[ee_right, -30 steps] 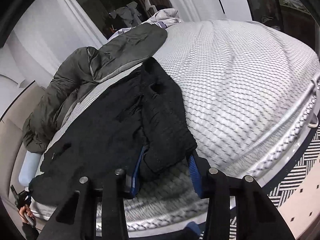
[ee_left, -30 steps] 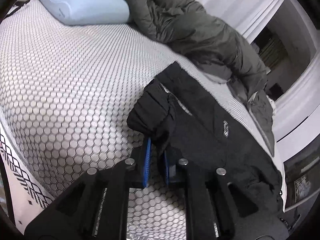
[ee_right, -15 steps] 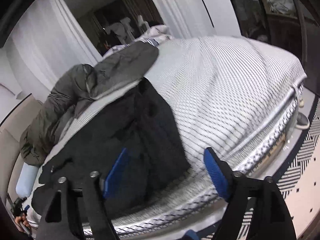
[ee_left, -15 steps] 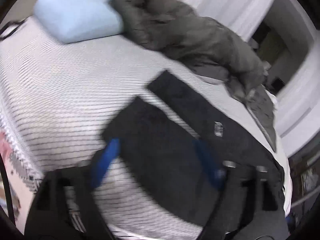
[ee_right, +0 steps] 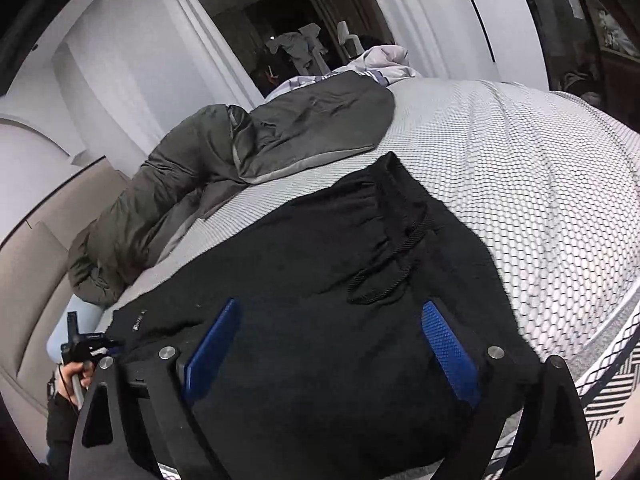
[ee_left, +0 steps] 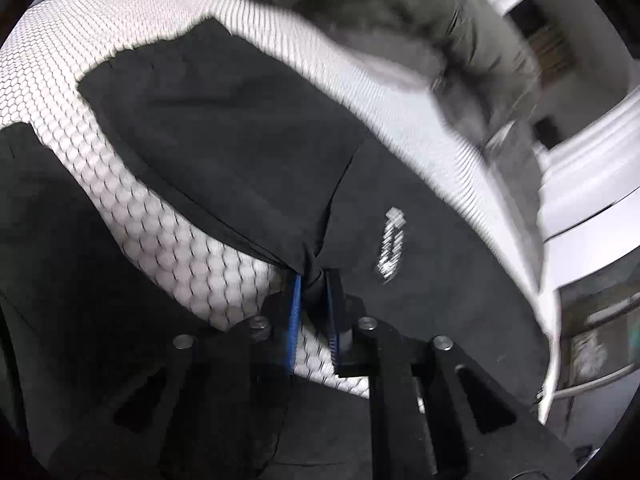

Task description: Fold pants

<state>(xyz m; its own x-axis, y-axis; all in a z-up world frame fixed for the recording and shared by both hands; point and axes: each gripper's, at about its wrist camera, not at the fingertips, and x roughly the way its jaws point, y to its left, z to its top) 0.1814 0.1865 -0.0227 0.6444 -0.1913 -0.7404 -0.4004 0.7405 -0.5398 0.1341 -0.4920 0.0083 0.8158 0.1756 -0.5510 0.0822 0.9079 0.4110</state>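
Observation:
Black pants (ee_left: 240,136) lie spread on the white honeycomb-pattern mattress (ee_left: 192,252), with a white logo (ee_left: 394,244) showing. My left gripper (ee_left: 314,280) is closing its blue pads on a bunched pinch of the pants' edge beside that logo. In the right wrist view the pants (ee_right: 320,264) show their waistband and drawstring (ee_right: 384,276). My right gripper (ee_right: 330,306) hovers over the waist end with its jaws opening wide. Its blue pads (ee_right: 448,348) touch no cloth.
An olive-grey jacket (ee_right: 192,184) lies along the far side of the bed, blurred at the top of the left wrist view (ee_left: 400,12). A pale blue pillow (ee_right: 66,334) sits by the beige headboard. A person's hand (ee_right: 74,374) shows at the left. A patterned rug (ee_right: 608,376) lies past the mattress edge.
The left gripper let go of a folded leg end, opened, moved along the pants and closed on the edge near the logo. The right gripper released the waist end, opened wide and rose.

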